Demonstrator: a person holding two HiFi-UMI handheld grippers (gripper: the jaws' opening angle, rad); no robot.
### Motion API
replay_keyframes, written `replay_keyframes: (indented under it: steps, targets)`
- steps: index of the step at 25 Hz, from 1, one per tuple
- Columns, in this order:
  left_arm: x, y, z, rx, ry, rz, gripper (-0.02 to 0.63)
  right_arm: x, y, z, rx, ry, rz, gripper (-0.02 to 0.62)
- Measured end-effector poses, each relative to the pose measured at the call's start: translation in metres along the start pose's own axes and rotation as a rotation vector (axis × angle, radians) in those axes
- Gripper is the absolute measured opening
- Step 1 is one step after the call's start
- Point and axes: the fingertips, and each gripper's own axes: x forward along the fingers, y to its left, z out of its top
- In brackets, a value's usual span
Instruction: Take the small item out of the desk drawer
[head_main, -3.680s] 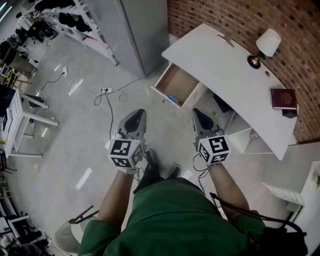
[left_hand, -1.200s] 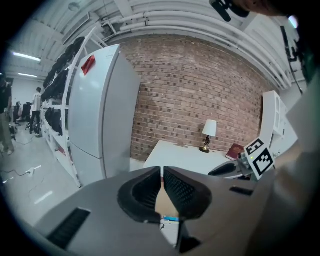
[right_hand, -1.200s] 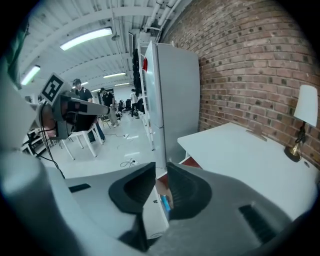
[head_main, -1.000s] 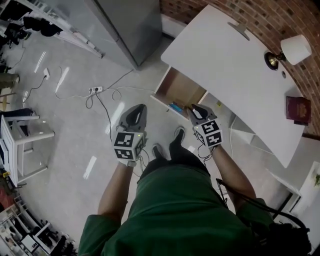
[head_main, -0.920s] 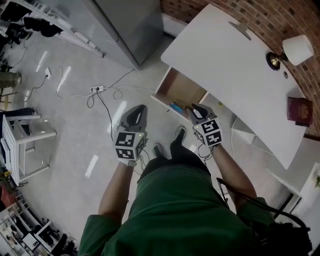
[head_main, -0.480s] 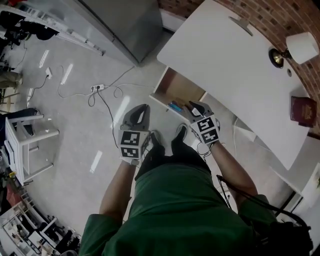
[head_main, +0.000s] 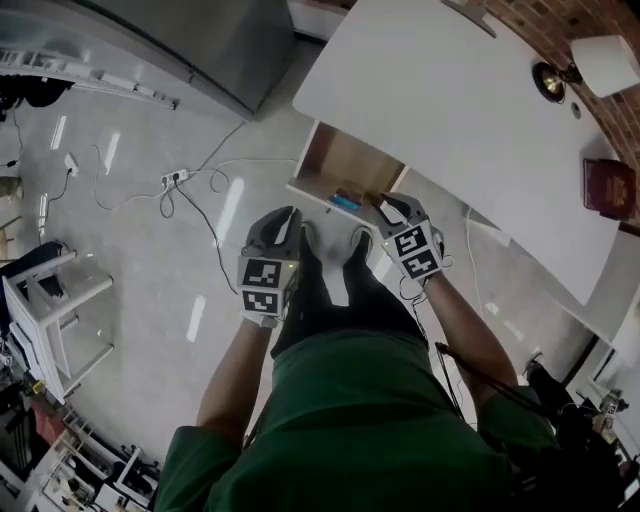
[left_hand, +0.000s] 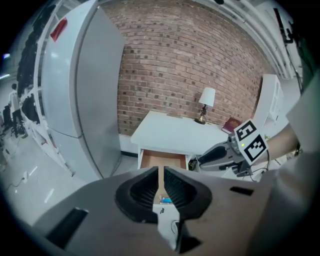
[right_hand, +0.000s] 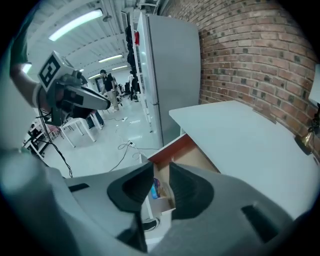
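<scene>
The white desk (head_main: 450, 90) has its wooden drawer (head_main: 345, 165) pulled out. A small blue item (head_main: 345, 200) lies at the drawer's front edge. In the right gripper view the blue item (right_hand: 155, 190) shows through the gap between the jaws, some way beyond them. My right gripper (head_main: 385, 207) hovers just right of the drawer front; its jaws have just been opening and hold nothing, so it stands open. My left gripper (head_main: 285, 217) is shut and empty, left of the drawer front, above the floor. The left gripper view shows the drawer (left_hand: 162, 160) straight ahead.
A lamp (head_main: 600, 60) and a red book (head_main: 605, 185) sit on the desk's far side. A tall grey cabinet (head_main: 180, 40) stands left of the desk. A power strip with cables (head_main: 175, 178) lies on the floor. White furniture (head_main: 50, 310) stands at far left.
Both grippers have sunk and come closer to the open drawer. The right gripper's jaws have spread apart. The left gripper stays shut.
</scene>
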Motion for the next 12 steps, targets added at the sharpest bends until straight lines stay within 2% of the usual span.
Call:
replay_keyframes:
  steps: [7, 12]
  targets:
    - [0.034, 0.007, -0.028, 0.026, 0.077, -0.106, 0.012, 0.03, 0.004, -0.026, -0.007, 0.111, -0.028, 0.101]
    - [0.046, 0.012, -0.048, 0.042, 0.124, -0.147, 0.012, 0.054, 0.012, -0.038, -0.035, 0.162, 0.002, 0.103]
